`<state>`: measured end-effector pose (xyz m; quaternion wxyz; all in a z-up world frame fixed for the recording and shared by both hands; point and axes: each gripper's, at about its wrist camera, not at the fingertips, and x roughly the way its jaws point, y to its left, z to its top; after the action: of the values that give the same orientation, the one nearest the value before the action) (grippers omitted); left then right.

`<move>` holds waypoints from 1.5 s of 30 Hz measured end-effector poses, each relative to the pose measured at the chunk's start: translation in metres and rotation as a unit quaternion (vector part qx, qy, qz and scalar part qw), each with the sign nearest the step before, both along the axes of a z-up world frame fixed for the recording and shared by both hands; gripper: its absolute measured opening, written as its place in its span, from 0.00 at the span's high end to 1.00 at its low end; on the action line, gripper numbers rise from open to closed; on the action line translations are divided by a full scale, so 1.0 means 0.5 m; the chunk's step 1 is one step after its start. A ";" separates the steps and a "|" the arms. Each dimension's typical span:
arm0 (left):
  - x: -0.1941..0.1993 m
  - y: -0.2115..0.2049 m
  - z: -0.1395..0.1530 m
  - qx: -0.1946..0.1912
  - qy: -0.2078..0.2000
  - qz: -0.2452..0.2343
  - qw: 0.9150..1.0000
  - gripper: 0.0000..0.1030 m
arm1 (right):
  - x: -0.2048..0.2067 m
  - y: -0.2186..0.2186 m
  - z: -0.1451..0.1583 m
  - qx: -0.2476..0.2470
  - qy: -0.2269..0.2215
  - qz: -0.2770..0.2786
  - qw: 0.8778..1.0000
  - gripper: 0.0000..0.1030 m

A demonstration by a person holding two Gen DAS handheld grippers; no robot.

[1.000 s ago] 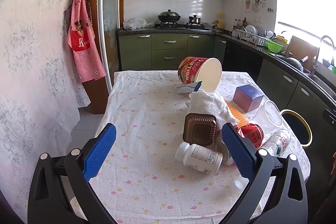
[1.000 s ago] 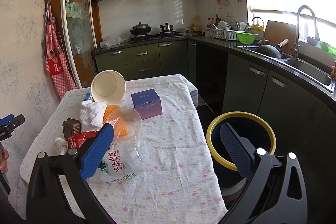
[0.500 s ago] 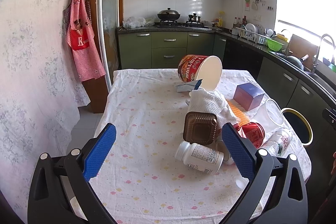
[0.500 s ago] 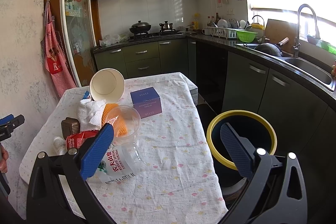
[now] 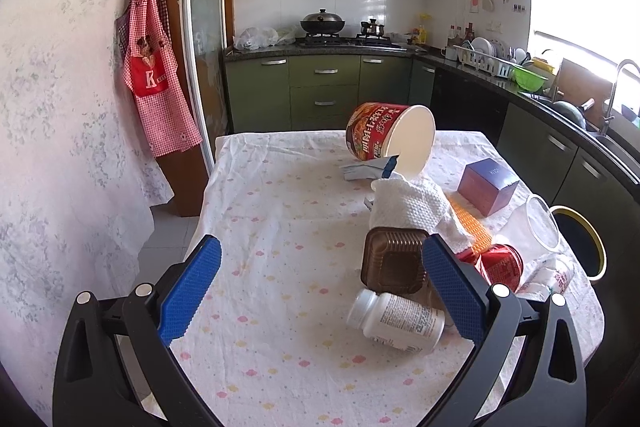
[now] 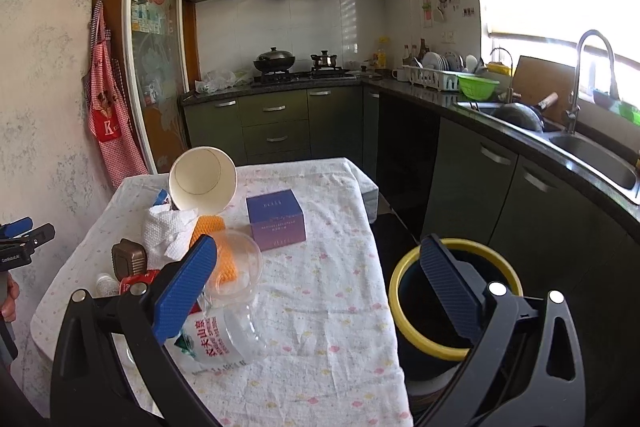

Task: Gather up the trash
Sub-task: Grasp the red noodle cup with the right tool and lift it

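The left gripper [image 5: 320, 287] hangs above the table [image 5: 280, 211] with its jaws wide and nothing between them. The right gripper [image 6: 320, 287] is wide too and empty, over the table's near edge.

The trash lies in a heap on the cloth. In the left view a white pill bottle [image 5: 396, 319] lies on its side at 4 o'clock, just before the right finger, and a brown tray [image 5: 394, 261] leans right behind it. A crumpled tissue [image 5: 412, 205] sits on top at 2 o'clock, with a tipped noodle cup [image 5: 384, 139] beyond it at 1 o'clock. A red can [image 5: 500, 265], a clear cup [image 5: 542, 227] and a purple box [image 5: 488, 185] lie at 3 o'clock.

In the right view a water bottle [image 6: 224, 339] lies at 7 o'clock, partly hidden by the left finger. The yellow-rimmed bin [image 6: 408, 267] stands beside the table at 4 o'clock, the right finger crossing it.
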<state>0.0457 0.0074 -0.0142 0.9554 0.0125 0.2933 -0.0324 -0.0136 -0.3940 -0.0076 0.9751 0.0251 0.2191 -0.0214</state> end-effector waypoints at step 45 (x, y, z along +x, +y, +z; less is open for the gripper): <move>0.414 0.032 -0.143 -0.011 0.030 0.010 0.999 0.04 | 0.827 0.233 -0.091 -0.001 0.265 0.274 0.924 0.97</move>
<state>0.2526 0.0236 -0.0857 0.9467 -0.0024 0.3211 -0.0265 0.3998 -0.2777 -0.0530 0.8493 -0.0433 0.4679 0.2407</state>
